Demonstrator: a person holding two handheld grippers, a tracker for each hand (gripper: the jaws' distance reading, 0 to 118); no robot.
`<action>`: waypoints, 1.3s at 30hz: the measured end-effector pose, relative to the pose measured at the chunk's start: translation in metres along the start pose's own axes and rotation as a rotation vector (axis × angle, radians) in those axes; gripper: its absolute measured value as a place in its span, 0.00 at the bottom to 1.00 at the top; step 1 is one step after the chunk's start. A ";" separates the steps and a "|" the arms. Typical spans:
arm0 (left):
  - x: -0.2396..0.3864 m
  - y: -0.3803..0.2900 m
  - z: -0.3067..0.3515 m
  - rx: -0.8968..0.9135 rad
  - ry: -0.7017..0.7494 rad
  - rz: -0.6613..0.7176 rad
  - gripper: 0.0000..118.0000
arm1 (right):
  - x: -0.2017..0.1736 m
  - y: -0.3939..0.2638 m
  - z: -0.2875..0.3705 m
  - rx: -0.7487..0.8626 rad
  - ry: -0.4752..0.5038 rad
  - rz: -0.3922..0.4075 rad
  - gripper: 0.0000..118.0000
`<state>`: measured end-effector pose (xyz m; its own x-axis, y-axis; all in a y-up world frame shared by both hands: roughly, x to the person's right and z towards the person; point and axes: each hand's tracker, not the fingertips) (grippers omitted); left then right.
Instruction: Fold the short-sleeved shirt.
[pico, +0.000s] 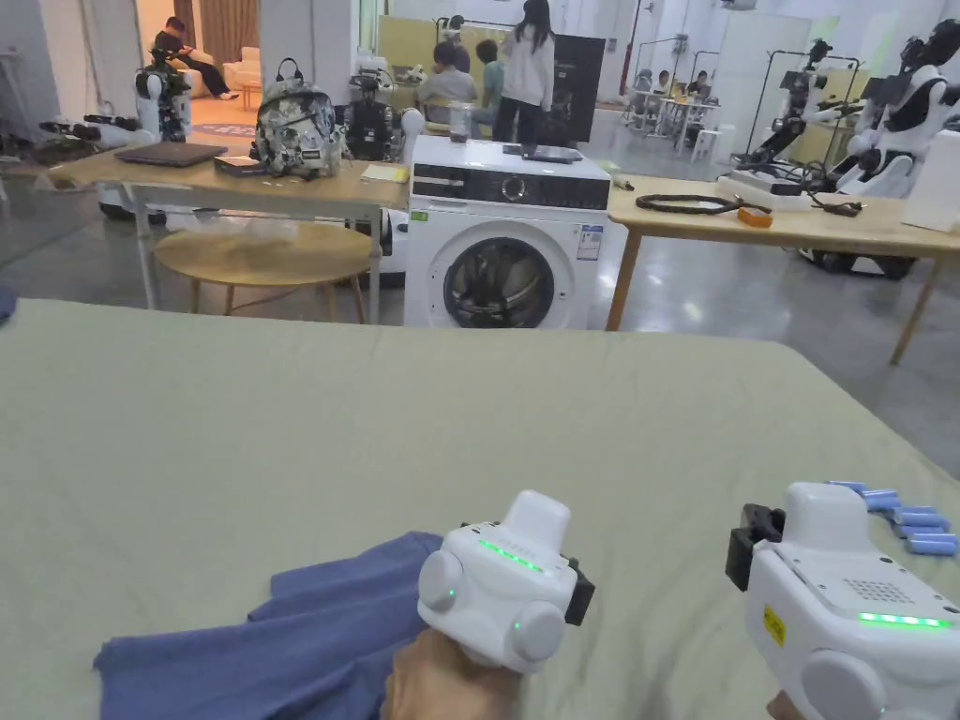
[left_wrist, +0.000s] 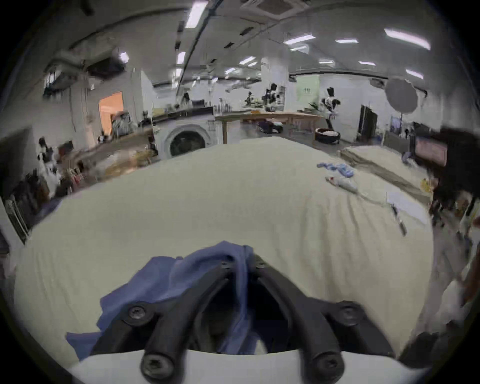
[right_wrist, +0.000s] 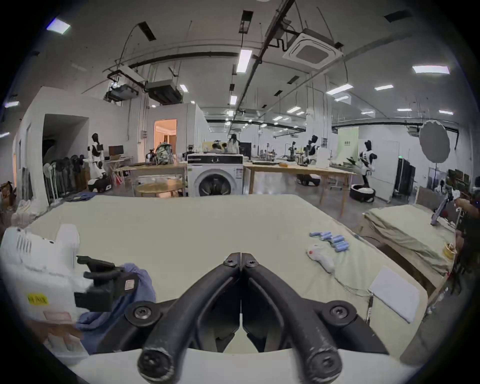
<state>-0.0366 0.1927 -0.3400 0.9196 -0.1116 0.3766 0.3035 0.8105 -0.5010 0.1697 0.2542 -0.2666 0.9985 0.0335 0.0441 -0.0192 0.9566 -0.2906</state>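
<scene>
Blue shirt (left_wrist: 166, 291) lies bunched at lower left, pinched by the left gripper (left_wrist: 240, 262); right gripper (right_wrist: 241, 257) pressed together, holding nothing

Pale green cloth-covered work surface (pico: 469, 422) across the lower frame. Cluster of small light-blue cylinders (pico: 909, 518) at the right edge, next to a white handheld controller (right_wrist: 320, 257) and a flat white pad (right_wrist: 394, 296) in the right gripper view. White front-loading washing machine (pico: 506, 234) at upper centre. Round wooden low table (pico: 262, 255) to its left, under a long wooden table (pico: 234, 183) bearing a camouflage-patterned backpack (pico: 297, 127) and a dark closed laptop (pico: 171, 153). Black-and-white humanoid robots (pico: 900, 112) at upper right. Several people (pico: 525, 66) at top centre.
</scene>
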 end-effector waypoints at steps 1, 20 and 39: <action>-0.005 -0.001 0.005 0.017 -0.006 0.014 0.48 | -0.001 0.001 0.001 -0.004 0.005 -0.005 0.00; -0.187 -0.078 0.218 0.262 0.447 0.251 0.71 | -0.074 0.000 0.037 0.111 0.099 0.046 0.00; -0.261 -0.114 0.186 -0.038 0.385 0.393 0.28 | -0.096 -0.014 0.024 0.054 0.147 0.030 0.00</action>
<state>-0.3571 0.2363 -0.2364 0.9881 -0.0128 -0.1530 -0.0789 0.8128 -0.5772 0.0725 0.2449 -0.2435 0.9941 0.0236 -0.1059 -0.0484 0.9702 -0.2376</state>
